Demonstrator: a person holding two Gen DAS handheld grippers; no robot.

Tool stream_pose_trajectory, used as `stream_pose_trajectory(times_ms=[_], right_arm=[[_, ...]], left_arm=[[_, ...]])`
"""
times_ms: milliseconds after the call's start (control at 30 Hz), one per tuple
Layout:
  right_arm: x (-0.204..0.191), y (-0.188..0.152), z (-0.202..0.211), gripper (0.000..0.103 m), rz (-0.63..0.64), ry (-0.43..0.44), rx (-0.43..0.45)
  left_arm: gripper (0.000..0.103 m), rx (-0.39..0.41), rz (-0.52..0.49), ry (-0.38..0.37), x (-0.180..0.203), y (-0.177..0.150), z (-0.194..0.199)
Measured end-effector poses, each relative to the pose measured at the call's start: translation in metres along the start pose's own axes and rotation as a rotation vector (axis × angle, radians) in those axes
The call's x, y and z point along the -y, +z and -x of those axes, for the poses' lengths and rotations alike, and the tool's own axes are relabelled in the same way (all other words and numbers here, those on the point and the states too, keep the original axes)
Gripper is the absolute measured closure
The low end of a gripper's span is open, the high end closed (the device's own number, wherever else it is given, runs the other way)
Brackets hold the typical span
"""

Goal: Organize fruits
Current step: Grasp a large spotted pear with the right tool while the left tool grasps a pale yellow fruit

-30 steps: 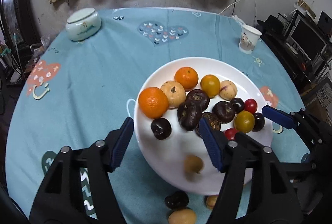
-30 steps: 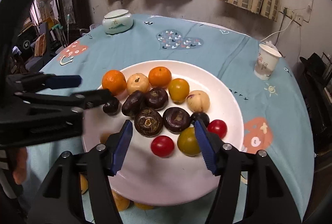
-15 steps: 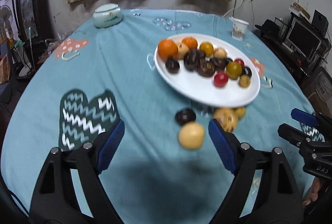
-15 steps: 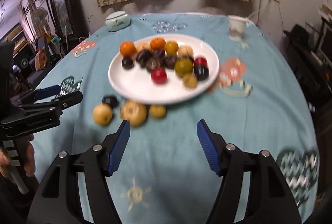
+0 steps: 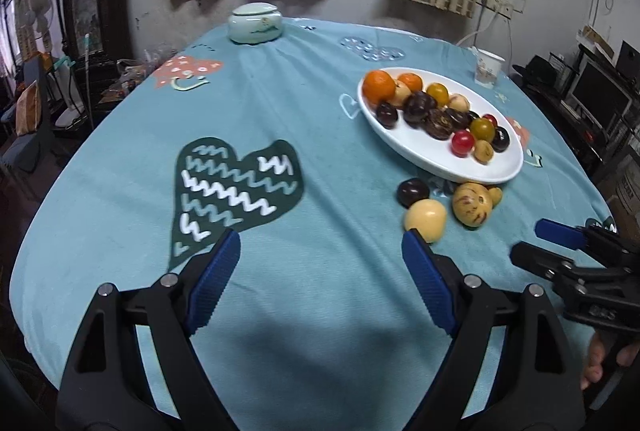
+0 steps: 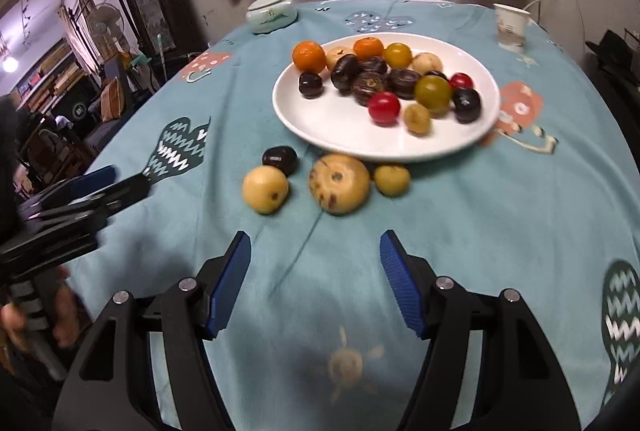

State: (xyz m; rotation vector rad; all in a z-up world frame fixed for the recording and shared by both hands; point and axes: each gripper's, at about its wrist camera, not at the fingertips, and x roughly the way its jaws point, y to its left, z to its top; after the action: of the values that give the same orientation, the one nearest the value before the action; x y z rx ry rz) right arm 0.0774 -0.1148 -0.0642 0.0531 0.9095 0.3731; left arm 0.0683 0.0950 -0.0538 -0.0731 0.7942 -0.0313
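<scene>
Most of the fruit is already gathered on the white plate (image 6: 320, 127), which sits toward the far right of the table (image 6: 500, 211) on its blue cloth: two oranges at the far edge, a cluster of dark brown fruits in the middle, and yellow, red and near-black small ones along the right side. Four pieces are left on the cloth just in front of the plate's near rim: a dark plum (image 6: 280, 160), a pale yellow fruit (image 6: 265, 189) beside it, a large speckled tan fruit (image 6: 339, 183) and a small yellow-green fruit (image 6: 392, 180) tucked almost under the rim.

The left tool (image 5: 320, 263) hangs over bare cloth with its jaws spread wide and nothing between them; they have just been opening. Its right pad sits just this side of the pale yellow fruit without touching it. The right tool (image 6: 315, 263) is likewise spread and empty, having just widened a little, with the speckled fruit lying beyond its gap.

By my reckoning the job is well along, with those four stragglers remaining. A lidded ceramic jar (image 5: 256, 22) and a paper cup (image 6: 512, 27) stand far off, untouched.
</scene>
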Motion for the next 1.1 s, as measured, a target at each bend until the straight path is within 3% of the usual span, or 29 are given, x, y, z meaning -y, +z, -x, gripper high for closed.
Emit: stream_pose_trajectory(times_ms=[200,500,633,833,1100], right_arm=[[0.004,0.012,-0.025,0.039,-0.043,-0.014,0.014],[0.005,0.022,-0.055,0.04,-0.064,-0.04,-0.042],[0.008,0.025,-0.063,0.058,-0.064,-0.075,-0.049],[0.011,0.016,-0.043,0.058,-0.076,-0.02,-0.029],[0.028,-0.03,0.006,0.058,-0.055,-0.084,-0.045]], left_arm=[[0.018,0.016,0.009,-0.014,-0.016,-0.005,0.007],[0.018,-0.006,-0.021,-0.064,-0.012,-0.008,-0.006],[0.018,-0.02,-0.025,-0.067,-0.007,-0.008,-0.011],[0.018,-0.04,-0.072,-0.062,0.015,-0.005,-0.015],[0.018,-0.083,-0.154,-0.065,0.066,-0.003,-0.047]])
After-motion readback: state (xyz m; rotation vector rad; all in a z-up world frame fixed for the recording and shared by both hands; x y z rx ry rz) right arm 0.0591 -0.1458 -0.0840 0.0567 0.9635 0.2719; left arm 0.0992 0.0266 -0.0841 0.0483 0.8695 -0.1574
